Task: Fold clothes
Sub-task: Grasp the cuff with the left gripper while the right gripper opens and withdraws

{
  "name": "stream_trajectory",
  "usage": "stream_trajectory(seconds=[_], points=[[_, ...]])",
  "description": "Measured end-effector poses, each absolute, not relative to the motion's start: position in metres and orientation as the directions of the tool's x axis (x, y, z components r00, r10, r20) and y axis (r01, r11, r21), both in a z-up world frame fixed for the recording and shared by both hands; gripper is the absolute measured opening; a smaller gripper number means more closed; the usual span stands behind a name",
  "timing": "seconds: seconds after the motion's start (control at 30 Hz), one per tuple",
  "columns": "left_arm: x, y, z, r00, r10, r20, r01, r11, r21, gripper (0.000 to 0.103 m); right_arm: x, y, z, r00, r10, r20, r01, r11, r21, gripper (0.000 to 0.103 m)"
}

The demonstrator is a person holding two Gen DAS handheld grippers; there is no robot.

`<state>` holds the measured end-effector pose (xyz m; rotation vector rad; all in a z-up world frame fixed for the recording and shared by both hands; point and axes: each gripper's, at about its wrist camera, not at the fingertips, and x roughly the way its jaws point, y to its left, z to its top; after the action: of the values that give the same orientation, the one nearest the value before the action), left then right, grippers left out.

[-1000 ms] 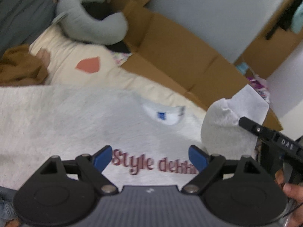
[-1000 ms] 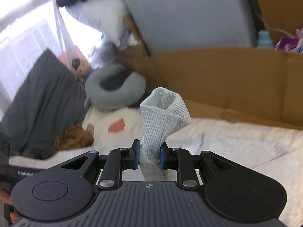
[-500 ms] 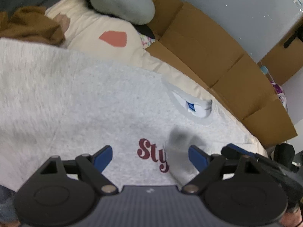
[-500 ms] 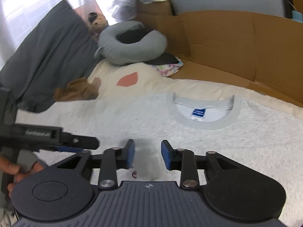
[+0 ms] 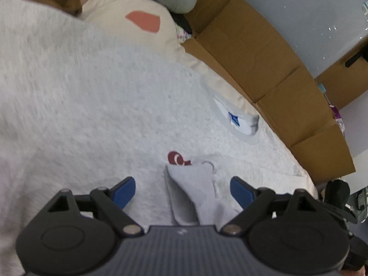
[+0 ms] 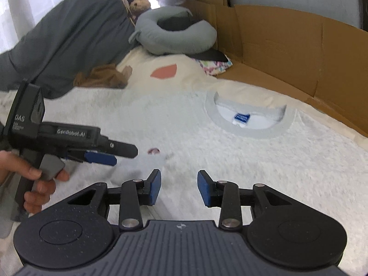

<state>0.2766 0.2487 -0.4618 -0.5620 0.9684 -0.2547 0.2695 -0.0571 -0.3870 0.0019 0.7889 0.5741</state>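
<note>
A second ago I was holding the ribbed cuff pinched up in the right gripper (image 6: 179, 187); now its jaws have just been opening and are standing apart with nothing pressed between them, only flat fabric showing in the gap. The sleeve (image 5: 192, 195) is now lying folded across the chest of the grey sweatshirt (image 6: 253, 161), its cuff end covering most of the red lettering (image 5: 178, 158), of which I am only making out the first curl. Earlier that lettering was reading almost in full. Both views are now looking more steeply down onto the garment, which is spread on the cream bedding (image 6: 147, 66) with its collar and blue label (image 6: 241, 117) toward the cardboard (image 6: 287, 46).

My left gripper (image 5: 182, 191) is hanging wide open over the folded sleeve, its pads not touching it. From the right view I am seeing the left hand (image 6: 30, 179) on its handle.

The sweatshirt's lower hem is being cut off by both gripper bodies, and its left side is blurring out in the left view.
</note>
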Motion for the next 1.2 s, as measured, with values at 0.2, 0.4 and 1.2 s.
stream_trajectory(seconds=[0.2,0.4,1.2], points=[[0.275,0.237,-0.477,0.556,-0.473,-0.684,-0.061,0.797,-0.601,0.091,0.252,-0.088,-0.397,0.569,0.442,-0.693,-0.441,0.876,0.196,0.042],[0.271,0.23,-0.478,0.542,-0.529,-0.653,-0.073,0.744,-0.664,0.074,0.22,-0.125,-0.4,0.606,0.359,-0.71,-0.387,0.913,0.132,0.042],[0.282,0.183,-0.348,0.587,-0.632,-0.507,0.119,0.686,-0.718,0.012,0.181,-0.249,-0.42,0.667,0.051,-0.743,-0.284,0.94,-0.19,0.052]])
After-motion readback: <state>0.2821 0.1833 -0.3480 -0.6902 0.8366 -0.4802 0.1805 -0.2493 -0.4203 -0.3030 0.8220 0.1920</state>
